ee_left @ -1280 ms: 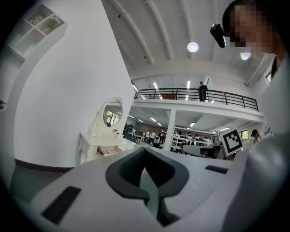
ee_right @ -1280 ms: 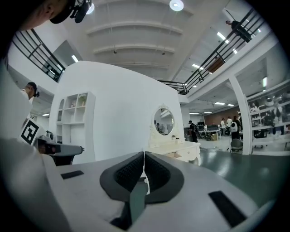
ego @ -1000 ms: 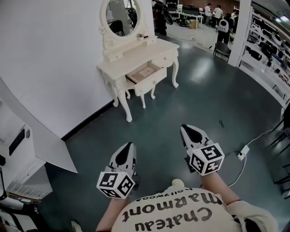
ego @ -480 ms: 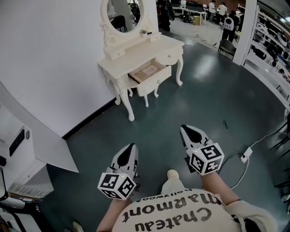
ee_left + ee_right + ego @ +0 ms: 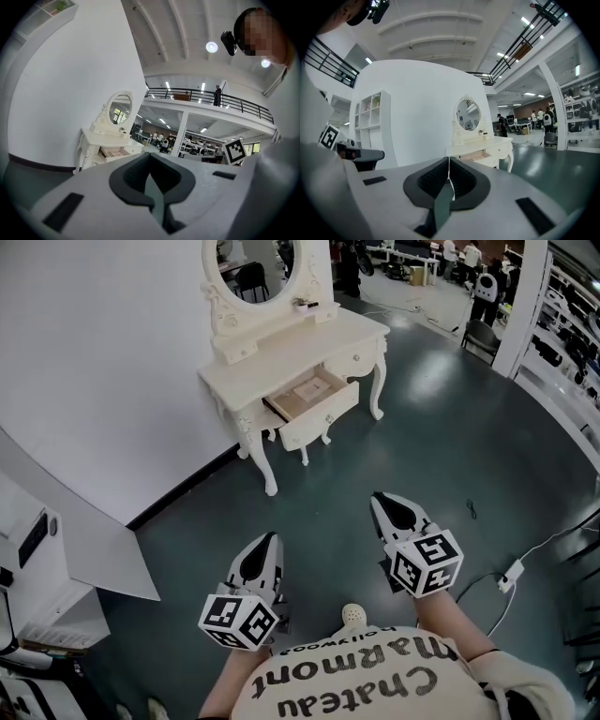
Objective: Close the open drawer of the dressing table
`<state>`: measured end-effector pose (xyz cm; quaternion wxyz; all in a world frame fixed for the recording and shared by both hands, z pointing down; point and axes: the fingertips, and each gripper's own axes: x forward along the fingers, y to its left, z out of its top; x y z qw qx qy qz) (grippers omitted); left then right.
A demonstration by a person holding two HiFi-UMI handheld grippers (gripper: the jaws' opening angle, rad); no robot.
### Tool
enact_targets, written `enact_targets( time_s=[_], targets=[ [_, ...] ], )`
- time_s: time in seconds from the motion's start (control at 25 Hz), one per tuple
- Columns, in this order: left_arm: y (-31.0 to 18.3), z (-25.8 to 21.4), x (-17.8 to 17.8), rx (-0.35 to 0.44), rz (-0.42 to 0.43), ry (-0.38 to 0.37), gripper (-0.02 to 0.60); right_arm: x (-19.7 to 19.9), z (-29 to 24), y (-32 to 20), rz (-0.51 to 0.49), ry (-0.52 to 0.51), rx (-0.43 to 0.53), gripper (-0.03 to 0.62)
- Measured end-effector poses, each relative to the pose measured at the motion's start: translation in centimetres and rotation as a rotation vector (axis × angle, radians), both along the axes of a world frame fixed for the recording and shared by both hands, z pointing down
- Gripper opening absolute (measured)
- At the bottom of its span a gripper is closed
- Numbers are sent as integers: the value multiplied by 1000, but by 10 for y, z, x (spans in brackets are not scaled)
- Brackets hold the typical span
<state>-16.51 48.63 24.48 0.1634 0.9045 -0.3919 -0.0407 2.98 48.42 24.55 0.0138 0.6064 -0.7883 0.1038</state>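
A cream dressing table [image 5: 281, 343] with an oval mirror [image 5: 258, 268] stands against the white wall at the top of the head view. Its left drawer [image 5: 314, 401] is pulled out, showing a bare wooden bottom. The table also shows small in the left gripper view [image 5: 108, 149] and the right gripper view [image 5: 487, 151]. My left gripper [image 5: 267, 542] and right gripper [image 5: 382, 501] are held low in front of the person, well short of the table and pointing toward it. Both have their jaws shut with nothing between them.
A dark green floor [image 5: 394, 456] lies between me and the table. A white cabinet [image 5: 47, 559] stands at the left. A white cable with a plug [image 5: 511, 576] lies on the floor at the right. Chairs, desks and people are far back.
The dressing table has grown slightly larger and shifted down in the head view as the person walks toward it. Both grippers keep the same pose, jaws shut.
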Motion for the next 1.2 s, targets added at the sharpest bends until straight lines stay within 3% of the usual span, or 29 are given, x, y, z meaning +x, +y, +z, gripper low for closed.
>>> enact_targets(
  time_s=[0.48, 0.64, 0.88, 1.2],
  targets=[
    [-66, -27, 65, 62, -40, 28, 8, 64, -25, -74, -58, 14, 61, 29],
    [-76, -18, 82, 88, -46, -21, 8, 75, -13, -88, -72, 13, 52, 29],
    [-93, 7, 91, 4, -30, -18, 8, 78, 19, -104, -88, -10, -24, 29],
    [-147, 15, 96, -16, -10, -6, 8, 76, 40, -149, -72, -39, -77, 30]
  ],
)
